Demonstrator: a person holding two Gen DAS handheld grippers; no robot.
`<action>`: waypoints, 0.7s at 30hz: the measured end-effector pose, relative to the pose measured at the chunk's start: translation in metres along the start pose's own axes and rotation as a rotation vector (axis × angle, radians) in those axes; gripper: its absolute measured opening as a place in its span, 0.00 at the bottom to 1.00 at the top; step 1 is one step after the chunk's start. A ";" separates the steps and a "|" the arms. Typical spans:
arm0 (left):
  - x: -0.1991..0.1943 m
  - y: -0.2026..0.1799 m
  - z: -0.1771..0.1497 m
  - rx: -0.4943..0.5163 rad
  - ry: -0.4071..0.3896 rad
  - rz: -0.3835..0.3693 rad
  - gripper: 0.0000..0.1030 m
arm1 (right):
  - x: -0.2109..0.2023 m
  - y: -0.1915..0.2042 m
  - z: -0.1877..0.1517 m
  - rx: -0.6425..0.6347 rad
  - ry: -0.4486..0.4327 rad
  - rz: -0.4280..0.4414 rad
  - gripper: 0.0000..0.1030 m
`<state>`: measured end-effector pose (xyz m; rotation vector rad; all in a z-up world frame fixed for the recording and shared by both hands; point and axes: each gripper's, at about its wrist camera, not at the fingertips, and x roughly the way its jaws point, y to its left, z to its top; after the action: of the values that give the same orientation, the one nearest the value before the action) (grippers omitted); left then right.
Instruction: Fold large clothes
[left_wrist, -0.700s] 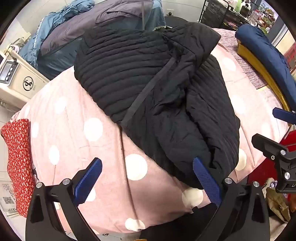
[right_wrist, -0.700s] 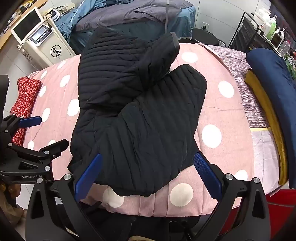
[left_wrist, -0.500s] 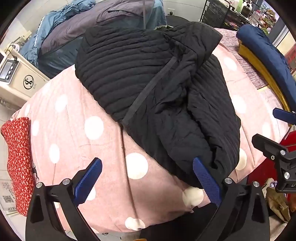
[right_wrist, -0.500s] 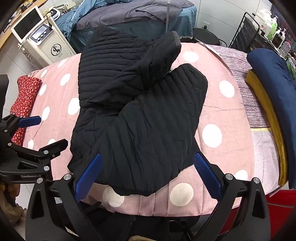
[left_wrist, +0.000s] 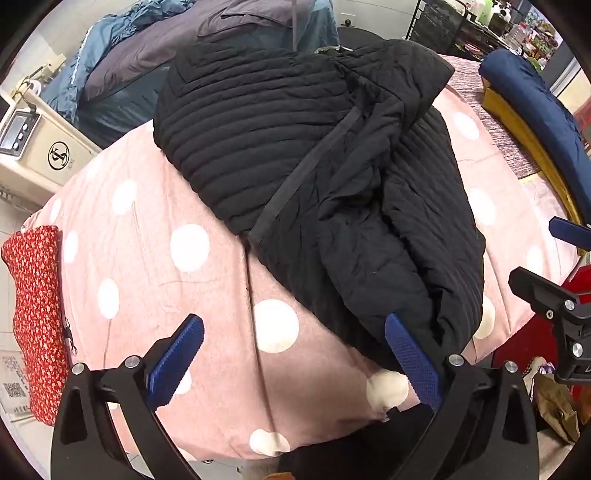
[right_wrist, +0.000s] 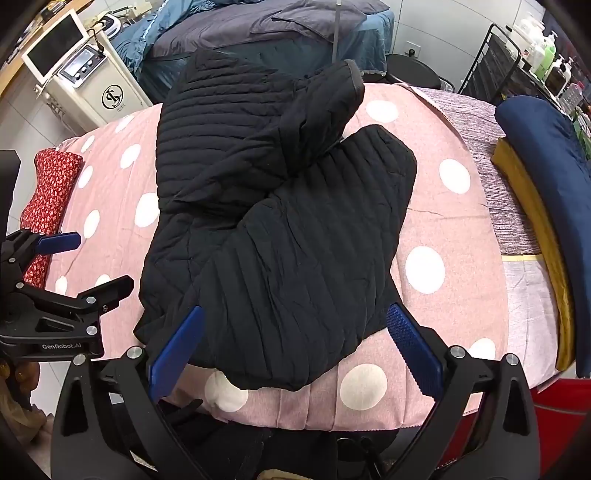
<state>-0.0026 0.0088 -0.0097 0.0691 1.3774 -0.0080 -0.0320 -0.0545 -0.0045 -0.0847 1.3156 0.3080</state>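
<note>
A black quilted jacket (left_wrist: 321, 177) lies partly folded on a pink polka-dot bed (left_wrist: 155, 266), a sleeve laid across its body (right_wrist: 288, 206). My left gripper (left_wrist: 295, 354) is open and empty, above the bed's near edge, its right finger by the jacket's hem. My right gripper (right_wrist: 295, 343) is open and empty, above the jacket's near hem. Each gripper shows at the edge of the other's view: the right one in the left wrist view (left_wrist: 554, 273), the left one in the right wrist view (right_wrist: 70, 266).
A red floral cushion (left_wrist: 37, 314) lies at the bed's left edge. A navy bolster (right_wrist: 554, 192) on yellow fabric lies at the right. A white machine (right_wrist: 88, 74) and a blue-grey bed (right_wrist: 266, 33) stand behind. A wire rack (right_wrist: 517, 62) is at back right.
Both grippers have drifted very slightly; the jacket has not moved and both stay open.
</note>
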 end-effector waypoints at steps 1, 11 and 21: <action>0.000 0.000 0.000 0.000 0.001 0.001 0.94 | 0.000 0.000 -0.001 0.000 0.000 0.000 0.95; 0.001 0.003 0.000 -0.006 0.005 -0.001 0.94 | 0.004 0.002 -0.001 -0.007 0.008 0.001 0.95; 0.003 0.007 -0.004 -0.031 0.023 -0.016 0.94 | 0.005 0.002 0.000 -0.008 0.009 0.000 0.95</action>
<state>-0.0052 0.0165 -0.0129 0.0319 1.4009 0.0007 -0.0316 -0.0521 -0.0087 -0.0928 1.3238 0.3135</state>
